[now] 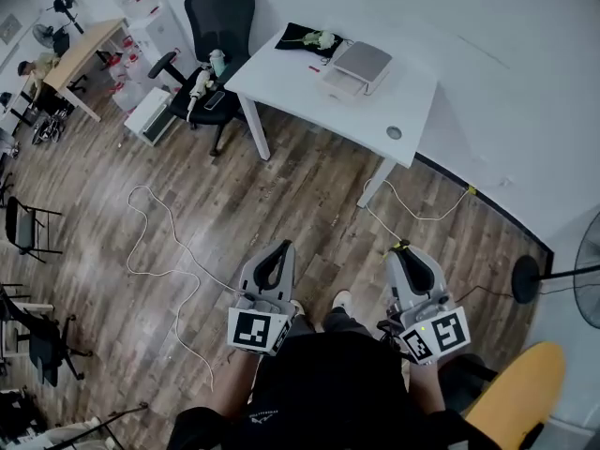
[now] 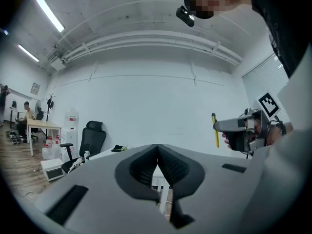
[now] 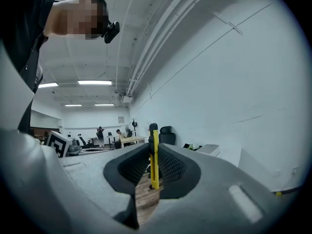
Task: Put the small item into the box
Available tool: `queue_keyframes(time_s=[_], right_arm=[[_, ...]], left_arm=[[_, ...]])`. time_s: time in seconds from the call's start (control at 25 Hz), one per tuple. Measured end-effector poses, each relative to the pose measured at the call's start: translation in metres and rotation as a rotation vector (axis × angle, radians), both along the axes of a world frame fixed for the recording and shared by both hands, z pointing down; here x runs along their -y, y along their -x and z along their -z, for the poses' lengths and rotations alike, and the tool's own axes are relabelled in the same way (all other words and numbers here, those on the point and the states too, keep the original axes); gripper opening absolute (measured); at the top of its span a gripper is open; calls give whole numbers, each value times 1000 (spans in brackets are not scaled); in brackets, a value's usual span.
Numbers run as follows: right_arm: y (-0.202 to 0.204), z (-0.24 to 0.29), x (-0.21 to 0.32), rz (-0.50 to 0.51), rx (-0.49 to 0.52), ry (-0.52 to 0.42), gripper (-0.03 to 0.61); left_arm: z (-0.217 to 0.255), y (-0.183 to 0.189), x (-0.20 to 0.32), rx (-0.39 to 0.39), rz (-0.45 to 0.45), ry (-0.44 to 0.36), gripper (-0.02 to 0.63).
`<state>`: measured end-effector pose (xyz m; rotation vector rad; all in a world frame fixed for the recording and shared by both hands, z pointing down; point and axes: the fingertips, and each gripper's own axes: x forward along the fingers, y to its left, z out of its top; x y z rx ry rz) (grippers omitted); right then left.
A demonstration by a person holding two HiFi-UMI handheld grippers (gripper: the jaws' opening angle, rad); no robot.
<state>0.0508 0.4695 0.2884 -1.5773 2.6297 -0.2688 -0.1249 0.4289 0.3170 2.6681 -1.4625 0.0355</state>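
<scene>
Yellow cutter [image 3: 154, 161] clamped between jaws of right hand-held gripper [image 3: 154, 149], long axis upright across them. Left hand-held gripper [image 2: 157, 148] pressed closed on nothing. Box [image 1: 356, 67] well ahead on white worktop [image 1: 281, 81], beyond wood floor [image 1: 300, 195], probably nearer the right side.

A white table [image 1: 281, 81] stood far off against the white wall [image 1: 506, 36], a black office chair [image 1: 221, 12] at its left. The floor [image 1: 300, 195] was brown wood planks; a wooden desk [image 1: 82, 52] sat far left.
</scene>
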Motion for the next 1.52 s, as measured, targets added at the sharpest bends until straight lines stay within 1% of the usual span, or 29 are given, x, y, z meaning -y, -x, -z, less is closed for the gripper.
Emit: queue_keyframes(time_s=[0.16,0.36,0.52,0.72,0.88,1.08,1.16,1.32,1.52], right_arm=[[25,2,6,-18,6,11,60],[48,4,10,-42,32,0,60],[62,9,16,-45,33,-17,60],[63,7,36,-46,51,-16,60],[54,6,64,-45,66,-19,60],[34,6,106,-1,73,-17,60],[23,7,126,17,71,-23,60],[-1,8,165,42,62,-26,60],[-29,6,213,108,58,-15,60]], left_arm=[[4,33,6,-15,1,-4,5],[6,62,2,-29,-6,-23,5],[4,79,6,-37,0,-24,5],[1,89,21,-63,20,-16,5],[2,79,46,-48,29,-19,5],[2,51,83,-26,37,-14,5],[5,37,101,-28,41,-27,5],[7,15,135,-11,75,-15,5],[17,-16,172,8,129,-33,5]])
